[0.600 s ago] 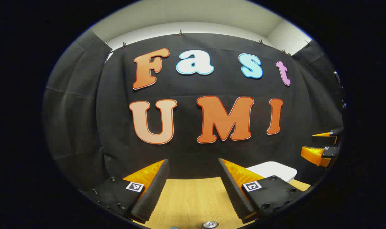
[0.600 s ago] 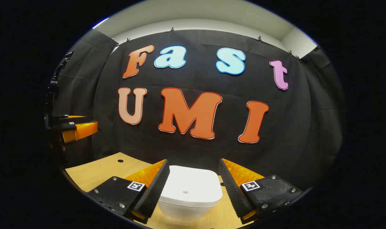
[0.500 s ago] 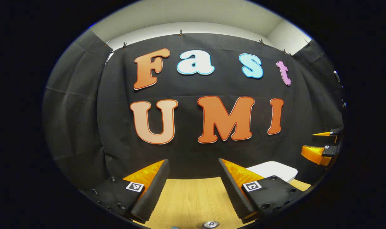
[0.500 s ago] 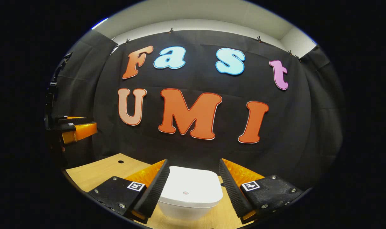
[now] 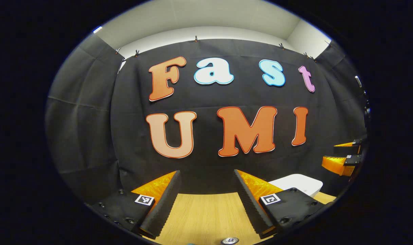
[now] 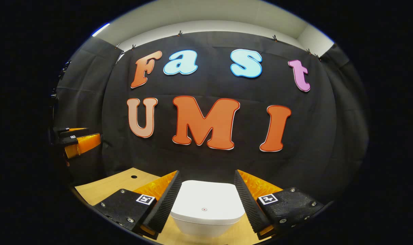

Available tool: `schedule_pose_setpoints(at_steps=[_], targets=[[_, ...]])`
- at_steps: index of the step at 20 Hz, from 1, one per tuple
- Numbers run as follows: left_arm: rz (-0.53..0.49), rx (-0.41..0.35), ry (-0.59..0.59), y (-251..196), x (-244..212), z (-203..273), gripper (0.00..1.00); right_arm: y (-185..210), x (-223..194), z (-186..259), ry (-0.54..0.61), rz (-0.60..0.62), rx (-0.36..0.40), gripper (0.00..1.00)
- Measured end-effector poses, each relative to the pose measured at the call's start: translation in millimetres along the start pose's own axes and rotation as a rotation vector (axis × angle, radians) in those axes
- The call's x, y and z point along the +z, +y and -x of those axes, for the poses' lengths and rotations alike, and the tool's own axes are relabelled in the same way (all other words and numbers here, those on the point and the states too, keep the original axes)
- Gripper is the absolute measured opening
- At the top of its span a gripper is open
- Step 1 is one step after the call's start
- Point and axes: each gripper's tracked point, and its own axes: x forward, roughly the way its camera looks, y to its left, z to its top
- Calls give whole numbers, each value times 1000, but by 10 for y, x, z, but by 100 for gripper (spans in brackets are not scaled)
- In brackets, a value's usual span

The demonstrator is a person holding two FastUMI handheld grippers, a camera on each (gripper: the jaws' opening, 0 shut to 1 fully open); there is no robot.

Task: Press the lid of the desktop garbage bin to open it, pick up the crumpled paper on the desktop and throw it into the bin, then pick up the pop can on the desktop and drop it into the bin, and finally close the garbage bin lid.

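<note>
- The table [image 5: 206, 214] is seen at the bottom of both views, a small hole [image 6: 134, 177] being seen at lower left of the right gripper view.
- The bin [image 6: 206, 212], lid down, is framed at bottom centre of the right gripper view between the spread fingers of the right gripper [image 6: 206, 200], untouched; in the left gripper view it [image 5: 300, 183] is partly seen at lower right.
- The left gripper [image 5: 206, 200] is held released over bare table.
- The can [image 5: 229, 241] top is seen at the bottom edge of the left gripper view.

Wooden desktop [image 5: 206, 214] fronts the black cloth wall [image 6: 329, 136].
</note>
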Motion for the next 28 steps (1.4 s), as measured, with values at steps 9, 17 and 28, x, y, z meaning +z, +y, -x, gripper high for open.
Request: schedule_pose_setpoints(at_steps=[9, 17, 28], targets=[[14, -83, -18, 58, -22, -79, 98, 146, 156, -81, -3, 36, -68, 95], [-4, -168, -21, 193, -138, -167, 99, 138, 104, 3, 37, 54, -184, 80], [-32, -41, 37, 340, -348, -210, 98, 152, -232, -328, 98, -49, -17, 1]])
